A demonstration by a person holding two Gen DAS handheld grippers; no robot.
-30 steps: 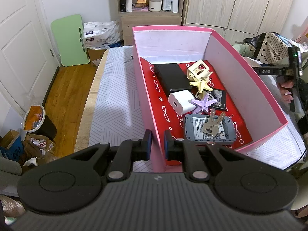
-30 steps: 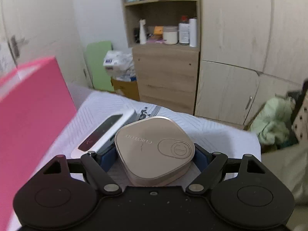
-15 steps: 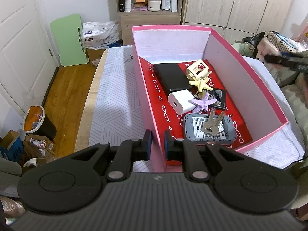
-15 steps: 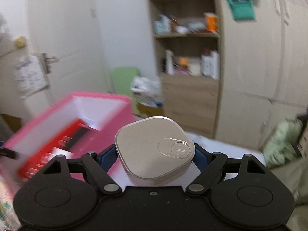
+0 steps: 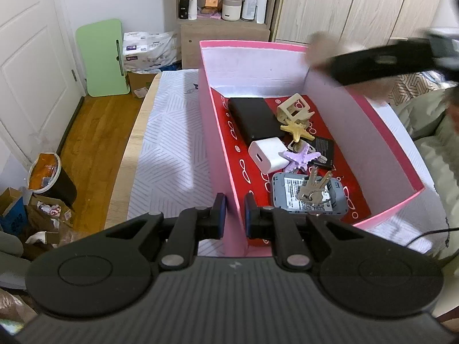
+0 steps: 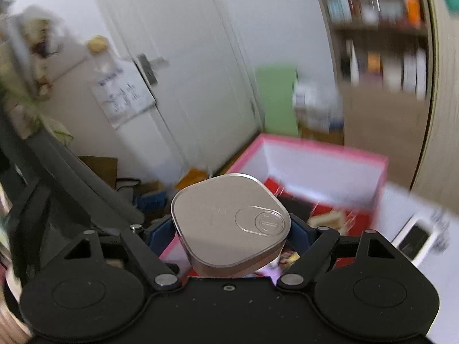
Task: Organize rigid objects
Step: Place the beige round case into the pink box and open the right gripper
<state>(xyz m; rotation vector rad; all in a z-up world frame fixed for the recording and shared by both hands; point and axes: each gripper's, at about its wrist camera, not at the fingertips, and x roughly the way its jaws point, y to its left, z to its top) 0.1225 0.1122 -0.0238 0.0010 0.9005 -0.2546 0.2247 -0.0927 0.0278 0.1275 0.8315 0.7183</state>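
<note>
We've got the left gripper [image 5: 234, 215] pinching the pink box [image 5: 358, 120] by its near wall. Right gripper [image 6: 231, 229] fingers clamp the beige case [image 6: 229, 218] above the box. Charger [image 5: 268, 154], keys [image 5: 314, 186], starfish are in; white remote [image 6: 413, 236] waits beside the box.

Green board [image 5: 101, 57] against the wall, white door [image 5: 25, 66], bin [image 5: 48, 177] on wooden floor [image 5: 94, 143].
</note>
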